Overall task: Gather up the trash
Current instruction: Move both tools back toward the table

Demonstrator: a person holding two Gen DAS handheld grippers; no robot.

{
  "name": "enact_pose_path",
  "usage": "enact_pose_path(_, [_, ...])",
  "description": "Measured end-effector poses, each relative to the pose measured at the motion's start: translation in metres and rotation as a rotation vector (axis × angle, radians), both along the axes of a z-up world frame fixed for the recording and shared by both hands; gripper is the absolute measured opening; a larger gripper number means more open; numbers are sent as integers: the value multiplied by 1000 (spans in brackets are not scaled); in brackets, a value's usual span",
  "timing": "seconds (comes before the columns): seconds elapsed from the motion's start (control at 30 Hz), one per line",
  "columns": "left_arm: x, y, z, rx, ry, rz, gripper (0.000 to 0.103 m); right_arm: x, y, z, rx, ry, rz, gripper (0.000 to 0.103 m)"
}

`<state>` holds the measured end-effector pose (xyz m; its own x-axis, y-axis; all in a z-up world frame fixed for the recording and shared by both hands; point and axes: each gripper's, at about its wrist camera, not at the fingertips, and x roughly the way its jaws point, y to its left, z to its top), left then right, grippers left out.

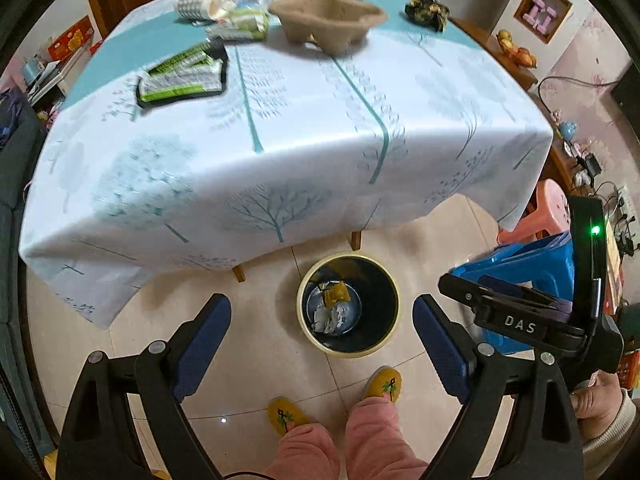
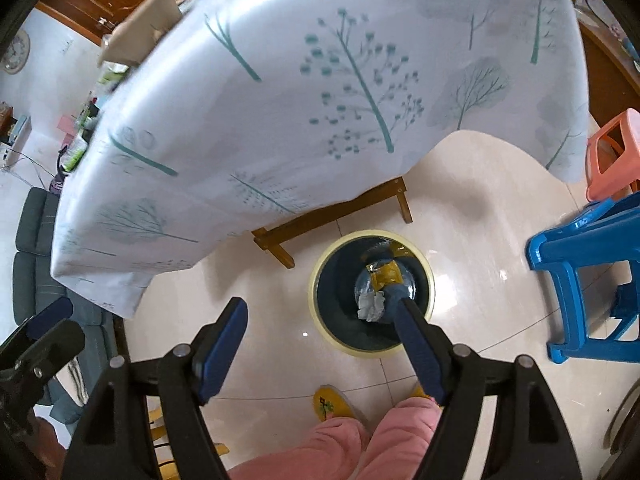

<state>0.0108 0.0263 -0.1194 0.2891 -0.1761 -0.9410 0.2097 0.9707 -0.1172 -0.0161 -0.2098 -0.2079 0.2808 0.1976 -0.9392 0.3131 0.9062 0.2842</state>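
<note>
Hovering above the round cream-rimmed dark bin (image 1: pixel 348 304), both the left hand-held gripper (image 1: pixel 322 344) and right hand-held gripper (image 2: pixel 320 344) were held wide open and empty; the brown pulp cup carrier (image 1: pixel 328 20) on the surface (image 1: pixel 300 120) beyond the bin was judged best gripped by its rim.

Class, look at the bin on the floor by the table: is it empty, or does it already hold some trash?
Not empty. The bin stands upright with a yellow wrapper and crumpled white paper at its bottom.

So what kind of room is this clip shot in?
Most likely a home living or dining room: a table under a tree-print tablecloth, plastic stools on tiled floor, and a small waste bin beside the person's slippers.
</note>
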Motion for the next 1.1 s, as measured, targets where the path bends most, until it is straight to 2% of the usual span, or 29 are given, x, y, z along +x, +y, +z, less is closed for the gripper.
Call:
enact_pose_path(0.2, [3,16,28,-16,-23,32,91,-5,2,35,7,-33,-15,76])
enact_pose_path(0.53, [6,41,106,-60,-141,9,91,-12,35,151,-75,-189,19,76])
enact_pose_path(0.7, [15,50,140,-101,-214,6,91,-9,51,190,-124,-258,32,76])
enact_pose_path(0.83, [24,51,153,-106,-241,-1,91,-2,58,208,-158,-276,39,76])
enact_pose_path(1.1, [59,37,154,-95,-210,22,91,23,54,224,-216,-284,78,76])
